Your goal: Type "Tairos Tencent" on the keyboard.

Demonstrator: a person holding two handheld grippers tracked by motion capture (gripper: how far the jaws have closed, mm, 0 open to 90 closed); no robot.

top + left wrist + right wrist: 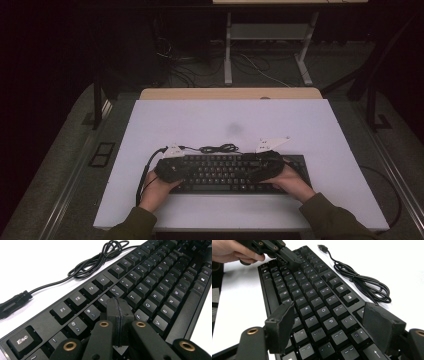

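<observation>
A black keyboard [230,172] lies flat on the near half of a white board [230,125], its long side running across the person's front. Its cable [220,148] sits coiled on the board just behind it, the plug end lying loose. The left gripper [117,307] has its jaws pressed together with nothing between them, tips down at the number row near the 4 key. The right gripper [327,320] hangs over the keyboard's right end with jaws spread wide (nothing between them but the keys below).

The board covers a pale wooden table [230,93]; beyond it the room is dark, with a grey floor [65,150], loose wires and the legs of another desk [267,50].

The high view gives both hands on the grippers and olive sleeves [332,220]. The right gripper view also catches the left hand [234,251] and its closed gripper across the keys
</observation>
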